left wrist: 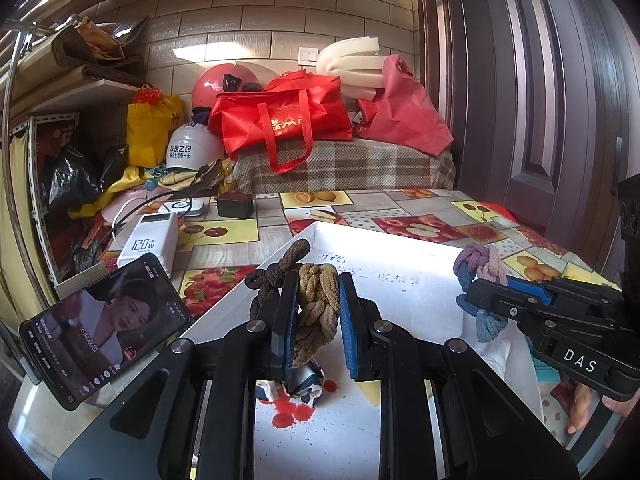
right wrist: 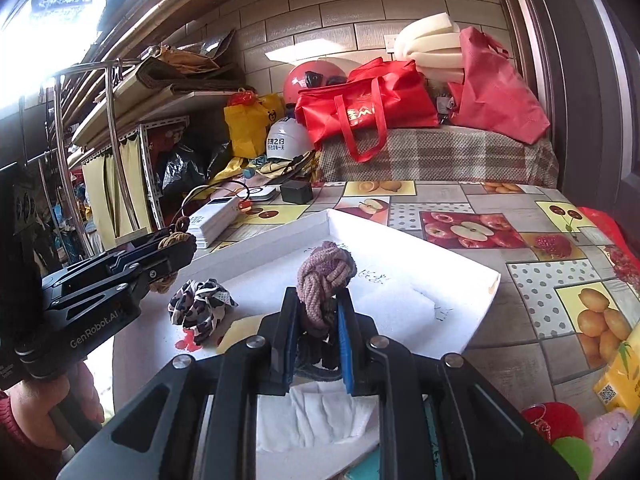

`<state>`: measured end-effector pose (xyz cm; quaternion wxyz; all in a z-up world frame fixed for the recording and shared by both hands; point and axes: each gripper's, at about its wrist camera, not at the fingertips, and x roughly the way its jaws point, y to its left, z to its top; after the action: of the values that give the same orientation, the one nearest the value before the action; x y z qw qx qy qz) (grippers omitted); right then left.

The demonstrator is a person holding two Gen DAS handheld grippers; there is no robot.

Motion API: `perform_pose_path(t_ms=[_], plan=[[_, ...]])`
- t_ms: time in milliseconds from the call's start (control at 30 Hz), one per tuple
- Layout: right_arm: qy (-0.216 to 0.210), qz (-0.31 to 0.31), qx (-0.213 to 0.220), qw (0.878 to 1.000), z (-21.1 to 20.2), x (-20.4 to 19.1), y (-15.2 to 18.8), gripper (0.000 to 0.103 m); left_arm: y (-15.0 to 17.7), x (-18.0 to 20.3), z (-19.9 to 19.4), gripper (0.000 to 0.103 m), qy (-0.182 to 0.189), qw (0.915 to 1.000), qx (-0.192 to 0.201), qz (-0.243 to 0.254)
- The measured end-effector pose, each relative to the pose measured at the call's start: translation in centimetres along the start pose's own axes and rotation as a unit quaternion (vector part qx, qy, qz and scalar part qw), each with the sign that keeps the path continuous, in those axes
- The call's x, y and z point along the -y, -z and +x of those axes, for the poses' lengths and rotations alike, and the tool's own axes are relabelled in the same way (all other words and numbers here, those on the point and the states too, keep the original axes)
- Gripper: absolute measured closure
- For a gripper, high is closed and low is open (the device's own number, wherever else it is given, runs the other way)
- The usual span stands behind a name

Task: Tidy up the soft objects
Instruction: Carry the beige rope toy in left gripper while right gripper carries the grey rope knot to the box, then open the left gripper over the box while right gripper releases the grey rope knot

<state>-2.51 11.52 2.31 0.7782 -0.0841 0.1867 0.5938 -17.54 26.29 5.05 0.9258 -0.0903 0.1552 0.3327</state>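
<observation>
A white tray (left wrist: 400, 256) is lying on a worktop (right wrist: 520, 248) covered in a fruit-print cloth, and serves as the landmark here. Far to the left of the tray, a phone (left wrist: 106, 326) is standing propped and showing a video, with a white power bank (left wrist: 150, 242) just behind it, beside the tray's left rim.

Over the left part of the tray, the left gripper (left wrist: 318, 320) is holding a bundle of braided hair ties (left wrist: 316, 300), tan and dark brown, its jaws clenched on the tan one while a dark brown loop is sticking out toward the tray's left rim. Beneath that gripper, on the tray floor, a leopard-print scrunchie (right wrist: 200, 306) is lying next to some red stains (left wrist: 292, 416).

Over the right part of the tray, the right gripper (right wrist: 316, 316) is gripping a knot of pink, purple and blue hair ties (right wrist: 326, 276), its jaws closed tight on it. A hand (right wrist: 60, 400) is gripping the left tool's handle.

Behind the tray's far edge, red bags (left wrist: 280, 120), helmets (left wrist: 224, 84) and white foam (left wrist: 352, 60) are piled against a tiled wall (left wrist: 260, 12).
</observation>
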Motion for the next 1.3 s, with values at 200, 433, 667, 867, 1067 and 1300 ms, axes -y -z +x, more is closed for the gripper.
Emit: perform_pose_path(t_ms=[200, 433, 667, 867, 1067, 1300], plan=[[0.006, -0.001, -0.006, 1.0, 1.7, 0.4, -0.8, 0.087, -0.4, -0.5, 0.4, 0.085, 0.02, 0.9997, 0.008, -0.011], [0.003, 0.003, -0.019, 1.0, 2.6, 0.7, -1.1, 0.086, -0.8, 1.2, 1.4, 0.085, 0.043, 0.9987, 0.0, 0.025], [0.011, -0.014, -0.025, 1.0, 2.9, 0.1, -1.2, 0.081, -0.9, 0.2, 2.2, 0.072, 0.035, 0.9993, -0.015, -0.005], [0.038, -0.011, -0.01, 0.999, 2.4, 0.2, -1.2, 0.02, -0.9, -1.1, 1.4, 0.0, 0.004, 0.9991, 0.008, -0.041], [0.045, -0.023, 0.006, 0.999, 2.0, -0.3, -1.1, 0.013, -0.8, -1.6, 1.0, 0.0, -0.004, 0.9986, 0.017, -0.05], [0.05, -0.023, 0.014, 0.998, 1.7, -0.3, -1.1, 0.0, -0.8, -1.0, 0.2, 0.0, -0.015, 0.9985, 0.04, -0.034]])
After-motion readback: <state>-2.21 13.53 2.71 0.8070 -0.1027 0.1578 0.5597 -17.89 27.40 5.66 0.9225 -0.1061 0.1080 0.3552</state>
